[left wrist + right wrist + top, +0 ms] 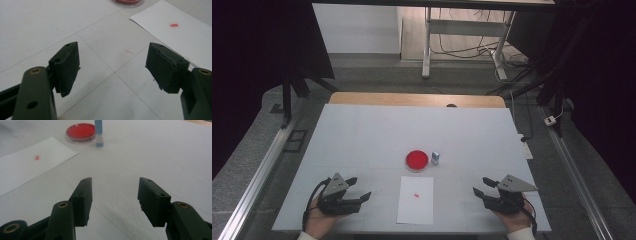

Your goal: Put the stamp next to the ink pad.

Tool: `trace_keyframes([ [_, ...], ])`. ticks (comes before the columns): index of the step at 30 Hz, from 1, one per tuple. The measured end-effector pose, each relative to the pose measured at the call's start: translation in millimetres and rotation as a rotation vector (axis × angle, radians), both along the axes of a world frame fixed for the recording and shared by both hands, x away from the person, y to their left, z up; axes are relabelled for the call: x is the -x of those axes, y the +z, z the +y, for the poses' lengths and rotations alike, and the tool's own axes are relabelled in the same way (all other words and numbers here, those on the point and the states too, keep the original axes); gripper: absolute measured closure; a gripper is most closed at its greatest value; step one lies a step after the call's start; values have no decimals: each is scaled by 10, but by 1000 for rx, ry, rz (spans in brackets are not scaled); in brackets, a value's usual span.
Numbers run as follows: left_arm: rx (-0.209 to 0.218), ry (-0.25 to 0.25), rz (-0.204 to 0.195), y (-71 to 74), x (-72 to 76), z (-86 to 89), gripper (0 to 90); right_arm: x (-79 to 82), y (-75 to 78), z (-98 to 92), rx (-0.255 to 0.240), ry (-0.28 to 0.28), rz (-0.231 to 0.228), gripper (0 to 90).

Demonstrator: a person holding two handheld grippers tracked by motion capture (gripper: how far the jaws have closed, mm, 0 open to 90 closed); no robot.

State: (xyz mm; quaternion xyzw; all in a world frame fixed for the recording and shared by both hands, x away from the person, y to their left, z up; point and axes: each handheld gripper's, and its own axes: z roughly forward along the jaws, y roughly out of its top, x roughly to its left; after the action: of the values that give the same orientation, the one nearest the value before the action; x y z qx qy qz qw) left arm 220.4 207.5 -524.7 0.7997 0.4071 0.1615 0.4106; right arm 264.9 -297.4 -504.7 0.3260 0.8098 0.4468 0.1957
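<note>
Surface [362, 135] white, carrying four things, largest first. Sheet [415, 200] of paper lies flat near the front edge, between the two grippers; thin and limp, hard to pinch except at an edge. Small red mark [416, 195] printed on it. Red dish [417, 160] sits just beyond the sheet; shallow, probably light and slippery, best taken across the rim. Small block [435, 158] stands upright just beside the dish, to its right; likely light and easily tipped, grip its sides. Left gripper [360, 189] jaws apart, empty. Right gripper [482, 186] jaws apart, empty, pointing toward the block. Nothing blocks the approach.
</note>
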Motion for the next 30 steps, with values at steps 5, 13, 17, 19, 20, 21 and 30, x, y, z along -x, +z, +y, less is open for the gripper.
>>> trace_keyframes([
  [5,-2,4,-2,1,4,2,272,10,-32,-85,10,-19,1,451],
  [13,-4,11,-1,-1,22,8,272,-27,-21,1,17,-2,-13,451],
  [17,-5,10,-1,-3,21,5,272,-31,-18,24,10,4,-19,451],
  [19,-6,9,-1,-3,22,4,272,-31,-21,23,16,4,-18,451],
  [20,-5,10,-1,-4,22,5,272,-33,-22,21,17,3,-17,451],
  [21,-6,9,-1,-4,22,5,272,-32,-21,19,21,0,-16,451],
  [30,-10,4,4,-11,21,-1,272,-33,-19,18,20,2,-22,449],
])
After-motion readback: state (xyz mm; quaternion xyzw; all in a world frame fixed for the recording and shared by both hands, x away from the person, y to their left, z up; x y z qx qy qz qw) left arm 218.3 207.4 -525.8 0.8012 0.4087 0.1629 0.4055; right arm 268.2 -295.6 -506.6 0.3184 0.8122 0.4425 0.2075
